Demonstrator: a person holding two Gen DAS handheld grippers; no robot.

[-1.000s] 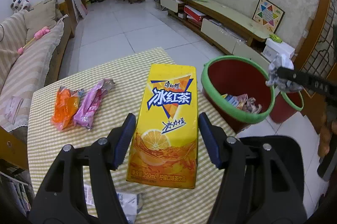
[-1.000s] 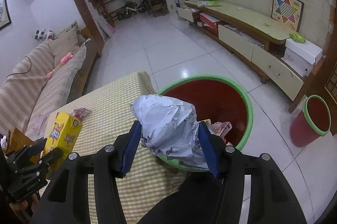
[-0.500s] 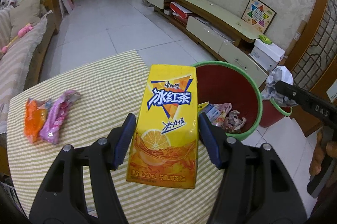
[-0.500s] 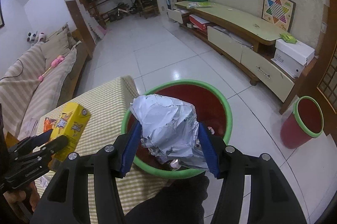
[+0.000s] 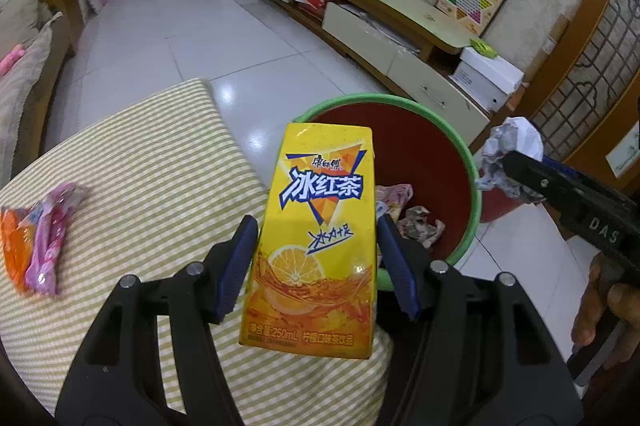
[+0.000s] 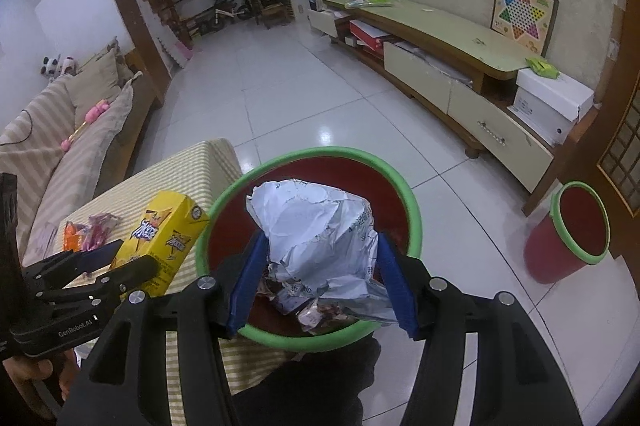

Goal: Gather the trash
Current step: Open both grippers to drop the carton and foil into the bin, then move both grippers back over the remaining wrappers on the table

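Observation:
My left gripper is shut on a yellow iced-tea carton, held upright above the table's right edge, next to the red bin with a green rim. My right gripper is shut on a crumpled white paper wad and holds it over the bin. The carton and left gripper show in the right wrist view. The paper wad shows in the left wrist view. Wrappers lie inside the bin.
An orange wrapper and a pink wrapper lie on the striped tablecloth at the left. A smaller red bin stands on the tiled floor at the right. A low TV cabinet runs along the wall, a sofa at the left.
Both grippers have moved right towards the bin. The carton now stands at the bin's near rim and the paper wad is over the bin's opening.

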